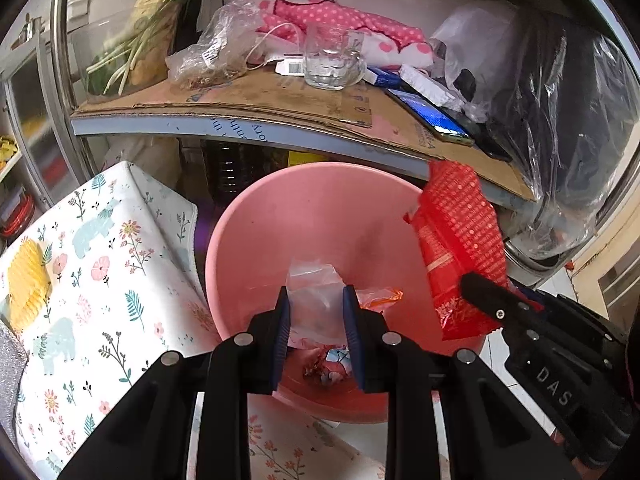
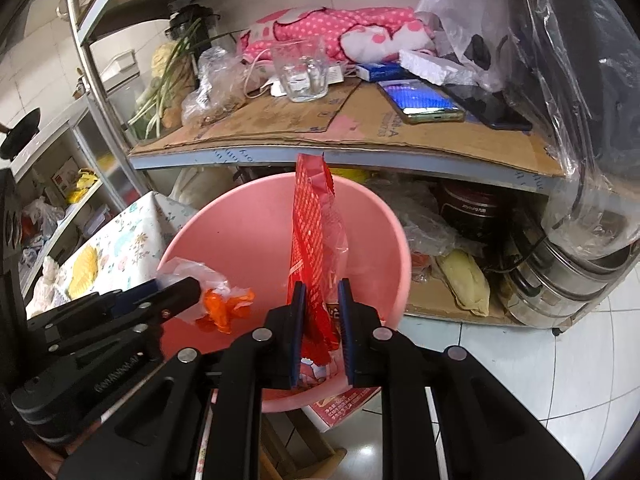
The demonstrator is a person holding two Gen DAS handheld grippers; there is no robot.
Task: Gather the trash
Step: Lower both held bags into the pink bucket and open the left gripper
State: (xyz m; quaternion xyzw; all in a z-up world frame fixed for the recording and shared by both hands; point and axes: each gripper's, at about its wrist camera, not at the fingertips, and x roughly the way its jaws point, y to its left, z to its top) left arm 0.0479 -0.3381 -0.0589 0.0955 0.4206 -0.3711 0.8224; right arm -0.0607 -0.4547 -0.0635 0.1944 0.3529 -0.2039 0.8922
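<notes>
A cluttered metal kitchen rack fills the background; its cardboard-lined shelf [image 1: 280, 108] carries a clear glass mug [image 1: 334, 58], a lit phone [image 1: 430, 114] and a pink spotted cloth [image 1: 340, 20]; below the shelf edge stands a wide round pink plastic bin [image 1: 248, 240], mouth up, with a floral-print covered surface [image 1: 100, 264] just beside it on the left.

Both handheld grippers hang over the bin's mouth, angled downward; the right gripper [image 2: 322, 312] has its blue pads clamped on the lower part of a tall red printed plastic snack bag [image 2: 310, 216], which stands upright above the pads and reaches toward the shelf edge; the left gripper [image 1: 316, 316] has its pads pressed on a crumpled clear plastic wrapper [image 1: 316, 284] with an orange foil scrap [image 1: 378, 296] bunched against it; a few small wrappers already lie on the bin floor [image 1: 332, 364].

Both pieces look very light, thin and slippery; the red bag is soft film that bends rather than stands firm, so a pinch low on a flattened seam seems safest; the clear wrapper is springy and may cling to a pad when let go, so it probably needs releasing well inside the rim.
</notes>
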